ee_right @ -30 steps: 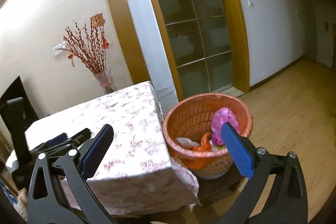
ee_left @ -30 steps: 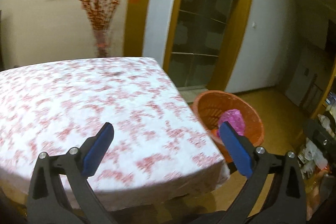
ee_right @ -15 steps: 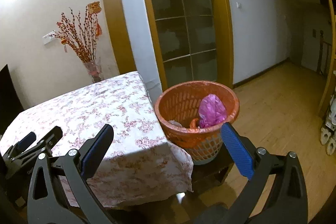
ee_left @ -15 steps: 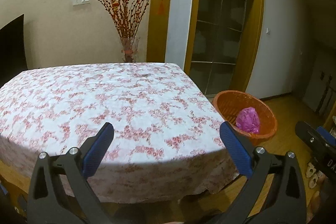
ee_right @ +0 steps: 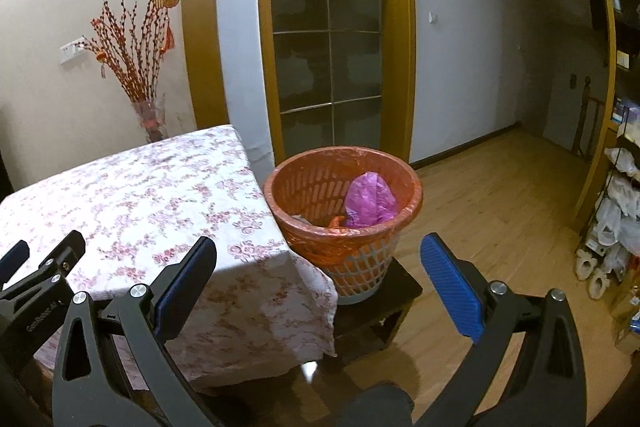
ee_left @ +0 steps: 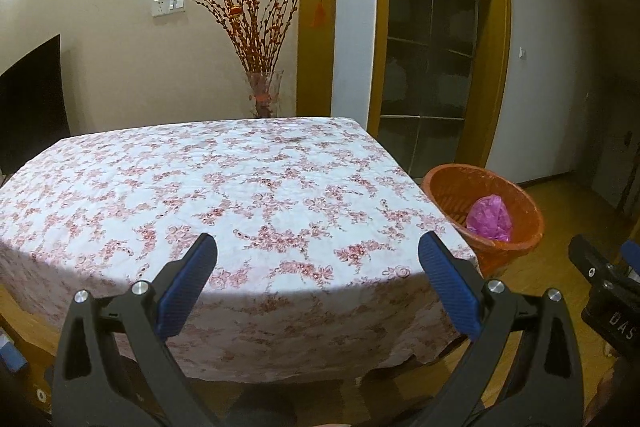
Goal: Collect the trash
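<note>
Trash basket point(ee_right: 343, 195) beside bench point(ee_left: 224, 195). Left gripper point(ee_left: 318, 289), right gripper point(ee_right: 319, 287) both apart, hold nothing. Careless bump could tip basket.

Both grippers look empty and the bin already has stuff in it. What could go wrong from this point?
1. The orange trash basket stands on a small dark stool close beside the tablecloth; a nudge from the open right gripper might tip it.
2. The pink plastic bag stands high inside the basket, so further trash could spill.
3. The open left gripper could snag the tablecloth's hanging edge.
</note>
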`<state>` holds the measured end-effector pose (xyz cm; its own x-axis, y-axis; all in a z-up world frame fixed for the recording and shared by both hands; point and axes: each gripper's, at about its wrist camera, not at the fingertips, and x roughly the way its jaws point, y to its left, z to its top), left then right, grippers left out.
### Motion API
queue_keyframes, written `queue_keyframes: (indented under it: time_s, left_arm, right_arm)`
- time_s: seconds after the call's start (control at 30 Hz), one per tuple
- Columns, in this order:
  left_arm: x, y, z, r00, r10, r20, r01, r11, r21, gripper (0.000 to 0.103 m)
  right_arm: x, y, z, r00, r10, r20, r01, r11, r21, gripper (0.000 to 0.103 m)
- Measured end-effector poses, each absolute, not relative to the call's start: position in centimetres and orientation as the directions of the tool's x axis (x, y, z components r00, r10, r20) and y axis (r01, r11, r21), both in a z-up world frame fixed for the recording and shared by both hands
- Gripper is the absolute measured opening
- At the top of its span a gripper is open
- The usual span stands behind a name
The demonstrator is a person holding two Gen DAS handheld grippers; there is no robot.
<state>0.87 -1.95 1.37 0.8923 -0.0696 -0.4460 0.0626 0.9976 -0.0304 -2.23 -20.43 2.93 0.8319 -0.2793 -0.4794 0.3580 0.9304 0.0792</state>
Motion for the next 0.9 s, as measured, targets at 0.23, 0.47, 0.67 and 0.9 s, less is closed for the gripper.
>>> queue_keyframes:
  time_s: [0.23,0.47,0.67,0.9]
  left_arm:
    - [0.7,-1.7,0.7,0.889,-0.044,-0.456,0.044,0.999,-0.011,0.099]
    - [0.3,-1.5,0.2,0.888,-0.029,-0.459,0.030,1.000,-0.005,0.099]
    - [0.1,-1.4,-0.2,0.886,-0.024,-0.464,0.026,1.000,-0.001,0.099]
    - [-0.2,-1.3,-0.3,0.888,-0.011,-0.460,0.014,1.000,0.003,0.099]
  right_arm:
    - [-2.5,-20.2,2.1,0.814,-0.292,-0.503,0.371,0.926,0.063,0.100]
    - [-2.7,-19.6,1.7,0.809,-0.302,-0.505,0.370,0.928,0.039,0.101]
    - [-2.6,-19.2,1.4,0.805,-0.298,-0.513,0.363,0.931,0.030,0.101]
    - [-2.7,-19.2,1.3,0.805,-0.298,-0.513,0.363,0.931,0.030,0.101]
